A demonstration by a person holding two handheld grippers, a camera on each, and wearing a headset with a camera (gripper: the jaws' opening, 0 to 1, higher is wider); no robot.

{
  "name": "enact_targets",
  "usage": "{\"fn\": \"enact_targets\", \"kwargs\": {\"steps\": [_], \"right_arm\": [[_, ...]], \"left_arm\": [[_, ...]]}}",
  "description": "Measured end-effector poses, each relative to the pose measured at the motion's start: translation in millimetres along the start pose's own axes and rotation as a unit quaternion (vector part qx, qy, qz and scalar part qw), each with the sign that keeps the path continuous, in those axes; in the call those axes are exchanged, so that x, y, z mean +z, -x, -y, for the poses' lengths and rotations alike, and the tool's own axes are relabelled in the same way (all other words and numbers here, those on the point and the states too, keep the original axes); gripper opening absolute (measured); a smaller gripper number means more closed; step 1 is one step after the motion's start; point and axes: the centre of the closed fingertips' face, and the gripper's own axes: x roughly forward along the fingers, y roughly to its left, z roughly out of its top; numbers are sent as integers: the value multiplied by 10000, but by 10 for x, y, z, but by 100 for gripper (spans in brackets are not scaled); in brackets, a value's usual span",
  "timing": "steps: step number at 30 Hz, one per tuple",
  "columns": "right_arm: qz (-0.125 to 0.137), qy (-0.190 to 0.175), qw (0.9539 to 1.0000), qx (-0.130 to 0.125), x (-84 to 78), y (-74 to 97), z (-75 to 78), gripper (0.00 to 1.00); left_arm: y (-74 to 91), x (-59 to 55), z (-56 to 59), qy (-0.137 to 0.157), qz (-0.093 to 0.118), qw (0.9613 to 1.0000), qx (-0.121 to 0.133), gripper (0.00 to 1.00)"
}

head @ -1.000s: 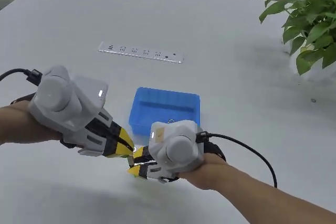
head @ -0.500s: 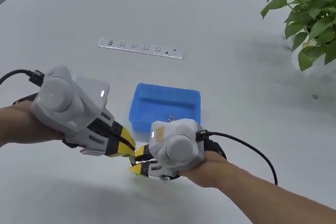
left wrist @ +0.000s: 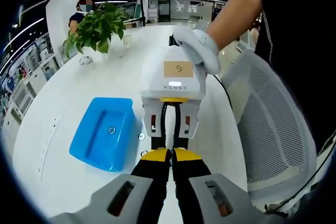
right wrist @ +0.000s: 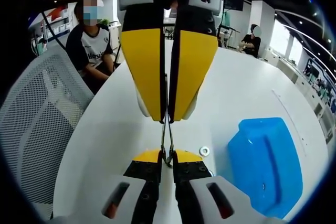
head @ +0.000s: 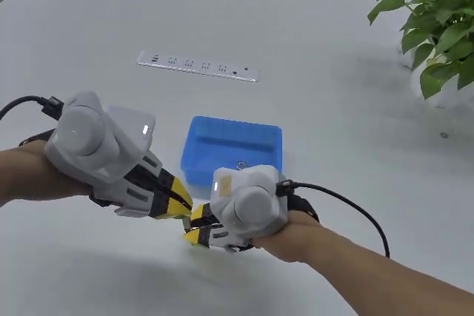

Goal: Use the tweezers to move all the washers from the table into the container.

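Tweezers (right wrist: 166, 139), long axis spanning left tool (right wrist: 168, 118) to right tool (right wrist: 168, 157), both pinched on them, washer (right wrist: 205, 151) nearby

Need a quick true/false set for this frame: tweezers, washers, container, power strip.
1. A washer already lies inside the blue container. True.
2. The tweezers lie flat on the table with nothing touching them. False: they are held off the table, spanning from the jaws of the left tool to the jaws of the right tool.
3. A loose washer lies on the table beside the container. True.
4. The power strip sits between the container and the person. False: it lies beyond the container, on its far side.
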Motion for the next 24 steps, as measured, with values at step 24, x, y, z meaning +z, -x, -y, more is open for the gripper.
{"fn": "enact_targets", "kwargs": {"steps": [24], "right_arm": [[-34, 86, 10000, -17, 69, 120, -3, 9]], "left_arm": [[60, 124, 17, -110, -13, 9999, 16, 6]]}}
